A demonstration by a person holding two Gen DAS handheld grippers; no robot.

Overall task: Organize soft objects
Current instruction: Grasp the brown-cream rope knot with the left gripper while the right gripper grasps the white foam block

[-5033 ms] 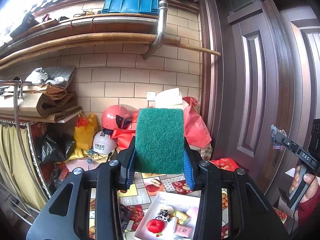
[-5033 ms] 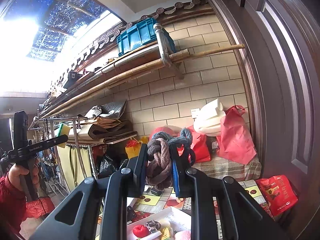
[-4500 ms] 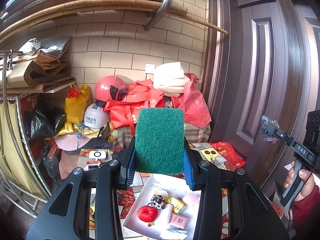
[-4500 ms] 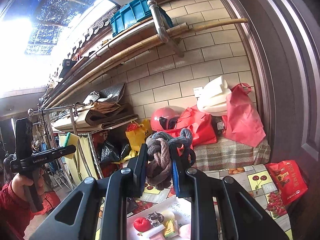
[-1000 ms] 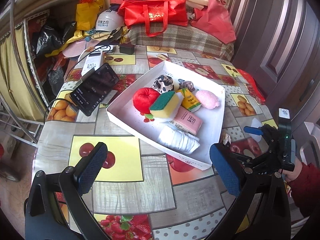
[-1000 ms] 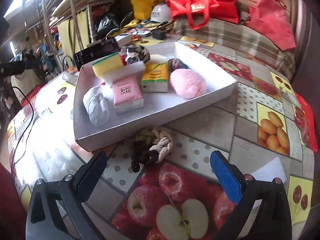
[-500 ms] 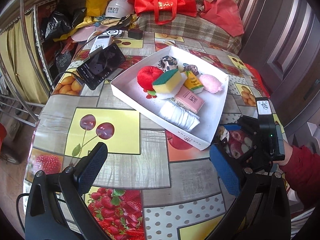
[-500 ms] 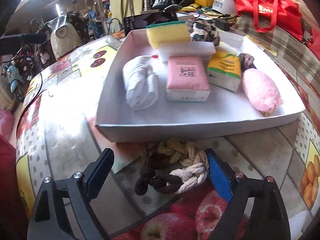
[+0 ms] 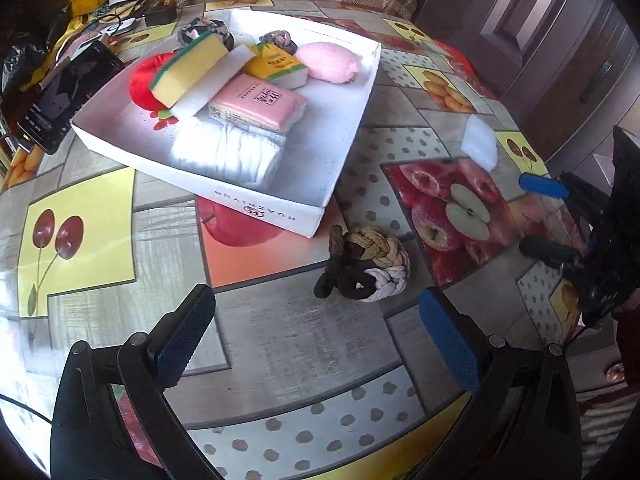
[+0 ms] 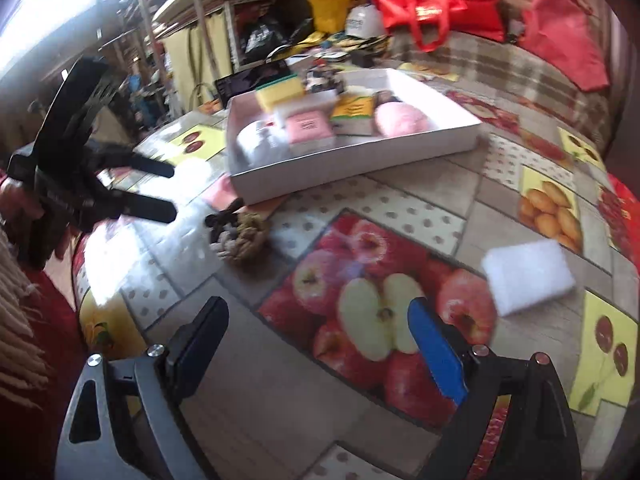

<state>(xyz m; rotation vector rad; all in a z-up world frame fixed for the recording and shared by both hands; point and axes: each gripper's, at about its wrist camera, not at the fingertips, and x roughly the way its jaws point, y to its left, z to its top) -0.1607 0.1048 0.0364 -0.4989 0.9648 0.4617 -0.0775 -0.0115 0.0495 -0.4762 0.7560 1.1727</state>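
A braided rope knot [image 9: 366,266] lies on the fruit-print tablecloth just off the near corner of the white tray [image 9: 256,210]. It also shows in the right wrist view [image 10: 240,236]. The tray holds a yellow-green sponge [image 9: 190,70], a pink tissue pack [image 9: 258,100], a white folded cloth [image 9: 226,154], a pink puff [image 9: 326,62] and a red plush [image 9: 144,80]. A white sponge [image 10: 528,276] lies loose on the cloth. My left gripper [image 9: 316,332] is open and empty, close before the knot. My right gripper [image 10: 316,344] is open and empty, above the apple print.
A phone [image 9: 66,96] lies left of the tray. Red bags [image 10: 436,4], a yellow bag and a helmet crowd the far side. A brown door [image 9: 560,40] stands at the right. The table edge runs near both grippers.
The right gripper has drawn back from the knot, which stays on the cloth. The left gripper has moved down and right toward the knot. Five seconds ago both grippers held soft objects.
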